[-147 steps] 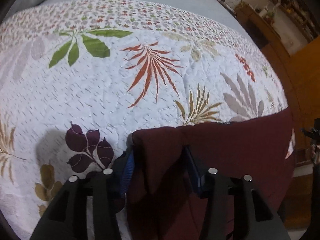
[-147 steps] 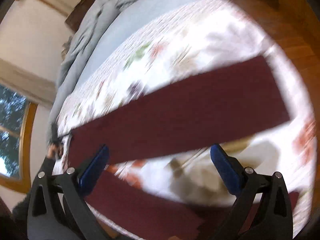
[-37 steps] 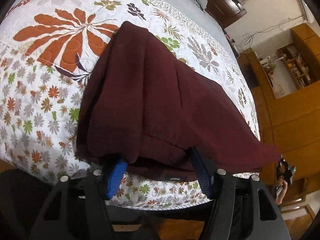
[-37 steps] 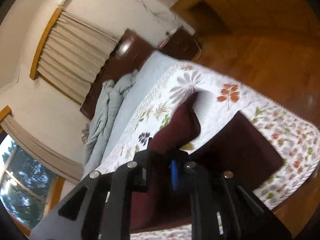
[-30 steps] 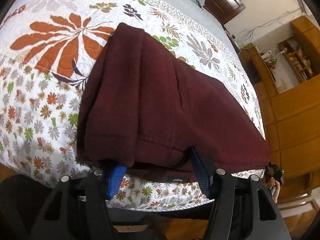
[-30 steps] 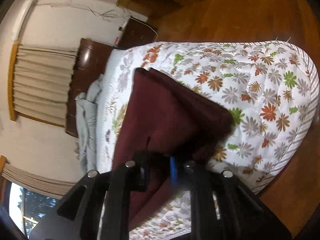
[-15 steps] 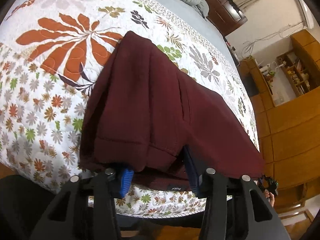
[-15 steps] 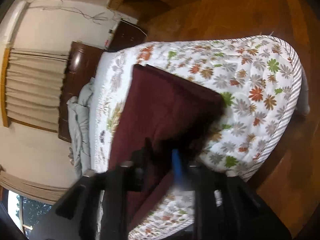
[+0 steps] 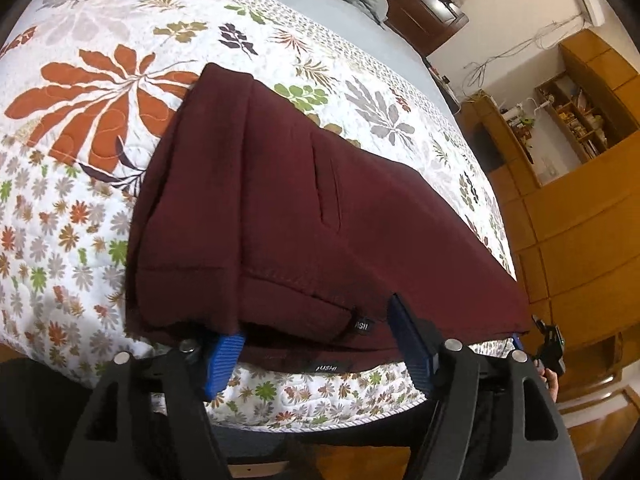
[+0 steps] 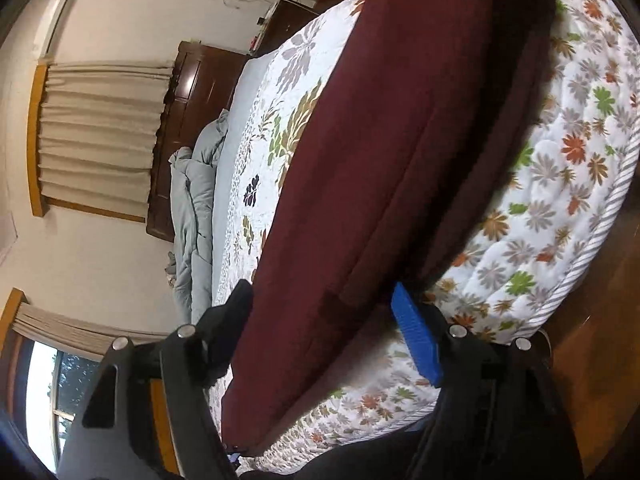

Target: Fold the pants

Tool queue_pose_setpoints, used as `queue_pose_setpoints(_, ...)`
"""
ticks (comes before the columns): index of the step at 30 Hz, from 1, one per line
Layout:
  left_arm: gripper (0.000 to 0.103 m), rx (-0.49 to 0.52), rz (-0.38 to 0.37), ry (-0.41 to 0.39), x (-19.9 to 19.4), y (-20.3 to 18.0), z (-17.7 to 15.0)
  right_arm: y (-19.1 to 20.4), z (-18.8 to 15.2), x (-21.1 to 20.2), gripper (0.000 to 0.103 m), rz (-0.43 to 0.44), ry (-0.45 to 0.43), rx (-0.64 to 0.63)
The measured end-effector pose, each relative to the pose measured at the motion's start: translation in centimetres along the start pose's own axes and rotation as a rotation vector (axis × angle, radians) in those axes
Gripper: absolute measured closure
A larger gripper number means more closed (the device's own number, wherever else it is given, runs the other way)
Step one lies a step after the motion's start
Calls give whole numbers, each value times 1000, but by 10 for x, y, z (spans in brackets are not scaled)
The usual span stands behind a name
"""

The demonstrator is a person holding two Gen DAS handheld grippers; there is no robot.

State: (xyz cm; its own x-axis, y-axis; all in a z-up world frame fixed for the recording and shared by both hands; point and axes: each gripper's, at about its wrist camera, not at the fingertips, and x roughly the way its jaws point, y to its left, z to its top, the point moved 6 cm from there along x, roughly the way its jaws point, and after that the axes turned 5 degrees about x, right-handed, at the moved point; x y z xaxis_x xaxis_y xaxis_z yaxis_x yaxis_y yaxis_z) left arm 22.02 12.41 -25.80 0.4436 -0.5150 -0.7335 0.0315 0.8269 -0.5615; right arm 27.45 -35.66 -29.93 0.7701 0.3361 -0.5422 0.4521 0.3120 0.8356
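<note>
The dark maroon pants (image 9: 280, 200) lie folded over in layers on the floral quilt, with the waistband and hems near the bed's front edge. My left gripper (image 9: 312, 344) is open, its blue pads on either side of the near edge of the cloth. In the right wrist view the pants (image 10: 380, 160) run as a long folded strip along the bed. My right gripper (image 10: 320, 332) is open around the strip's near end. The right gripper also shows in the left wrist view (image 9: 550, 346) at the far right end of the pants.
The floral quilt (image 9: 80, 120) covers the bed, whose striped edge (image 10: 600, 220) drops to a wooden floor. A grey blanket (image 10: 192, 200) is bunched at the dark headboard. Wooden cabinets (image 9: 580, 200) stand to the right.
My right gripper was shut on the folded pants and is now open. My left gripper has opened wider. The pants have settled flat on the quilt.
</note>
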Motion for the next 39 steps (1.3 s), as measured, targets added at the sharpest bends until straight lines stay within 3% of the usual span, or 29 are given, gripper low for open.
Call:
queue_pose_setpoints(1, 33, -4, -4, -4, 1, 0, 1, 1, -1, 3, 62, -3, 11, -1)
queue_pose_setpoints(2, 35, -5, -9, -10, 0, 0, 2, -3, -2, 5, 95, -11, 23, 11)
queue_pose_setpoints(4, 46, -11, -11, -23, -2, 3, 2, -7, -4, 3, 94, -28, 6, 22)
queue_pose_setpoints(5, 65, -25, -18, -17, 0, 5, 1, -8, -6, 0, 94, -32, -1, 20)
queue_pose_setpoints(8, 73, -95, -48, -20, 1, 15, -1, -18, -12, -1, 95, -46, -6, 41)
queue_pose_setpoints(11, 75, -105, -56, -32, 0, 14, -3, -19, -13, 0, 91, -32, 3, 52)
queue_pose_setpoints(13, 76, -91, -55, -27, 0, 9, -4, -9, -20, 0, 77, -40, 27, 45)
queue_pose_setpoints(14, 77, -86, -51, -21, -1, 7, -4, 0, -28, 1, 58, -31, 52, 43)
queue_pose_setpoints(16, 74, -81, -28, -14, -4, -3, -7, 20, -56, 12, 49, -29, 120, -1)
queue_pose_setpoints(18, 37, -107, -49, -21, -5, -12, -13, 37, -88, 30, 49, -10, 211, -22)
queue_pose_setpoints(19, 31, -134, -89, -32, -4, -21, -18, 43, -102, 40, 49, -7, 245, -22)
queue_pose_setpoints(21, 31, -144, -141, -12, 2, -34, -25, 54, -125, 62, 49, 4, 305, -28)
queue_pose_setpoints(24, 30, -160, -174, 6, 16, -48, -31, 64, -138, 85, 49, -24, 314, -43)
queue_pose_setpoints(26, 30, -175, -128, 38, 28, -47, -31, 66, -142, 95, 49, -39, 323, -19)
queue_pose_setpoints(31, 30, -211, -99, 64, 40, -42, -30, 65, -148, 102, 49, -62, 326, 4)
queue_pose_setpoints(35, 35, -262, -97, 35, 40, -33, -26, 62, -149, 107, 49, -57, 324, 15)
queue_pose_setpoints(37, 54, -277, -73, 10, 38, -26, -23, 58, -148, 108, 54, -69, 318, 19)
queue_pose_setpoints(39, 75, -291, -74, -12, 36, -22, -22, 55, -149, 111, 75, -84, 317, 12)
